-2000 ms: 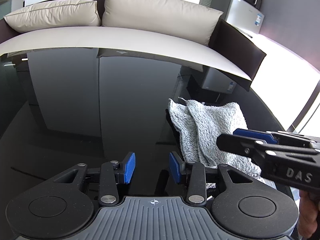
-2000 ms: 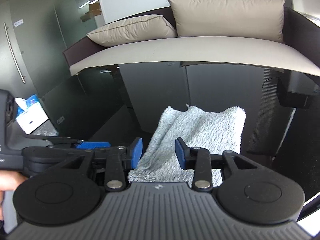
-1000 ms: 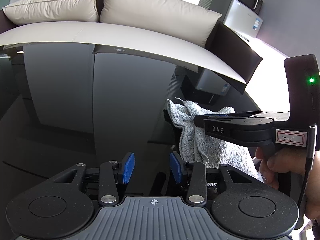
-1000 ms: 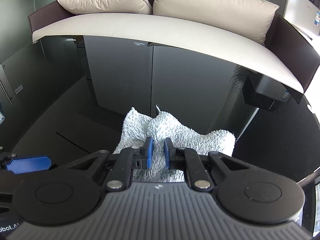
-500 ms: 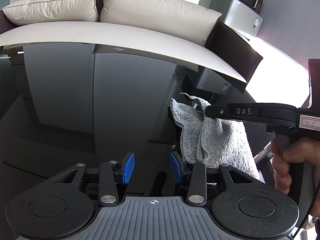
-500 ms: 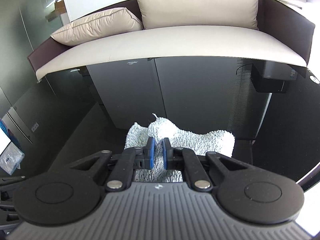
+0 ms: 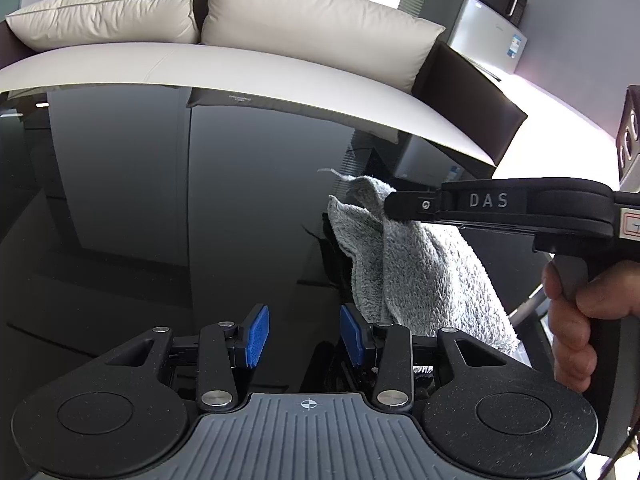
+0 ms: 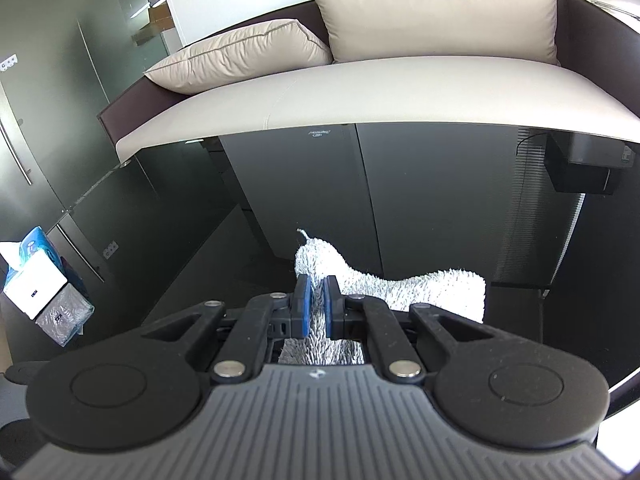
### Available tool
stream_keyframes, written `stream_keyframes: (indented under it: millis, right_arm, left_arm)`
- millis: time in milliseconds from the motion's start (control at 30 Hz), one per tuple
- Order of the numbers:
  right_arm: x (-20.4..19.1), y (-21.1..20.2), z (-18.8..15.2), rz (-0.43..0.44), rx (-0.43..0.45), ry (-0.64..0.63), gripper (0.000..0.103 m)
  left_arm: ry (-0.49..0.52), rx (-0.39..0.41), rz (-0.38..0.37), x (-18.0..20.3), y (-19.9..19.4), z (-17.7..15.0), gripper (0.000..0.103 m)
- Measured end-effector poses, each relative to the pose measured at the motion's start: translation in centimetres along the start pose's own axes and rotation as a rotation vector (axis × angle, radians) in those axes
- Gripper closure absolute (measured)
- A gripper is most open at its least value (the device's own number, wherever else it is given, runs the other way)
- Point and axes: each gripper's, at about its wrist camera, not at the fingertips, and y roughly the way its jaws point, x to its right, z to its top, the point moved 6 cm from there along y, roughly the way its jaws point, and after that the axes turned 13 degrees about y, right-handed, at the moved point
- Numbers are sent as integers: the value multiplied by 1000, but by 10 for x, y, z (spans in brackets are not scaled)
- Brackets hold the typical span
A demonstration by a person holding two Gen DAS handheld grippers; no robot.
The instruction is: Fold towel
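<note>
A grey fluffy towel [image 7: 420, 272] lies on the glossy black table [image 7: 160, 220], its far left corner pulled up into a peak. My right gripper [image 8: 315, 304] is shut on that raised corner of the towel [image 8: 440, 288]; in the left wrist view the right gripper [image 7: 390, 206] reaches in from the right, held by a hand [image 7: 576, 320]. My left gripper [image 7: 305, 334] hovers low over the table just left of the towel, its blue pads [image 7: 256, 334] apart with nothing between them.
A beige sofa [image 7: 240, 68] with two cushions runs along the table's far edge. A silver appliance [image 7: 480, 32] stands at the back right. A tissue box [image 8: 34, 276] on a wrapped packet sits at the table's left.
The right gripper closed on the towel's far left corner and lifted it, so the cloth now rises in a peak. The left gripper stayed where it was.
</note>
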Motion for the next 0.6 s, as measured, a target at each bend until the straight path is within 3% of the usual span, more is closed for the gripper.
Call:
stream_keyframes:
  millis: [233,400,600]
  right_arm:
    - [9,4,-5,-27,44,-20,94]
    - [9,-10,-9,-59,97,-99,77]
    - [3,-19,-16,-95,141,-198,74]
  left_arm:
    - [3,2,1,0,0,1,62]
    - [1,4,7,-2,-1,2,62]
    - [0,3,10,-8,-3,8,62]
